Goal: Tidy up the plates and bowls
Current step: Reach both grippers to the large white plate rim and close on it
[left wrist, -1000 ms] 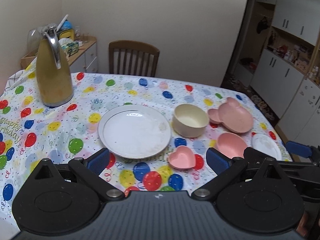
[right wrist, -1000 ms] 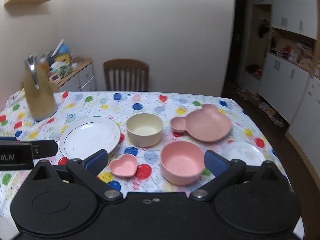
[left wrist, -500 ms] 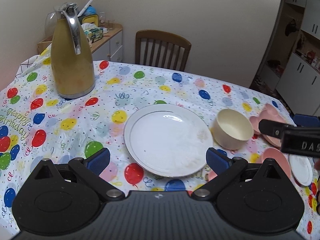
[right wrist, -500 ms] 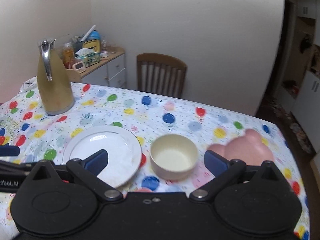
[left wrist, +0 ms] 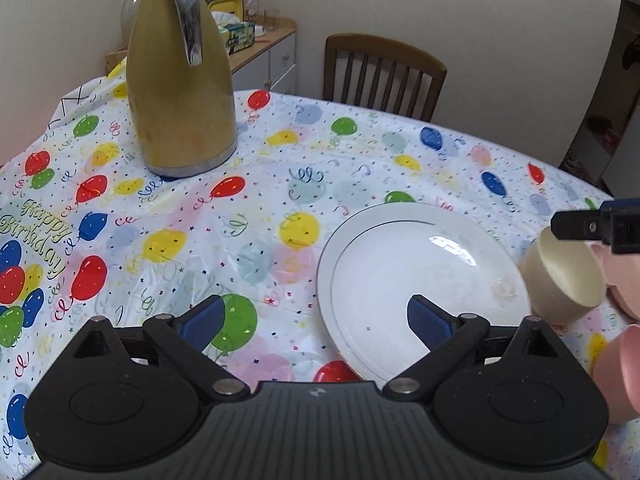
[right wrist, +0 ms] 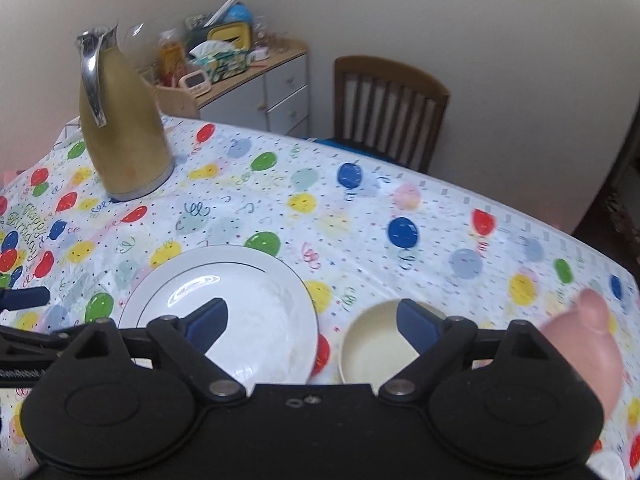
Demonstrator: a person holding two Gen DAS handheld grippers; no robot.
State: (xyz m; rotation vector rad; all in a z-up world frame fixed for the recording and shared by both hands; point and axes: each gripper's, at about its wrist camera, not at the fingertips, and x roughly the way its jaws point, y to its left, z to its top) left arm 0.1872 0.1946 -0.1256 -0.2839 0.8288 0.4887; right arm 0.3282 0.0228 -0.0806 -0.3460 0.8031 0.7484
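Observation:
A large white plate [left wrist: 404, 268] with a thin dark ring lies on the balloon tablecloth; it also shows in the right wrist view [right wrist: 240, 312]. A cream bowl [left wrist: 560, 284] stands right of it, seen from above in the right wrist view [right wrist: 372, 348]. Pink dishes [left wrist: 616, 352] sit at the right edge, and a pink mouse-shaped plate [right wrist: 580, 344] shows beside the bowl. My left gripper [left wrist: 316, 320] is open over the plate's left rim. My right gripper [right wrist: 312, 320] is open, its right finger over the cream bowl, its left finger over the white plate.
A tall gold thermos jug [left wrist: 180, 80] stands at the back left of the table [left wrist: 240, 220]. A wooden chair [left wrist: 384, 72] stands behind the table. A cluttered side cabinet [right wrist: 248, 80] stands by the wall.
Both grippers moved forward, down and leftward over the table. The plate and cream bowl are now close under the fingers; most pink dishes slid out of view to the right.

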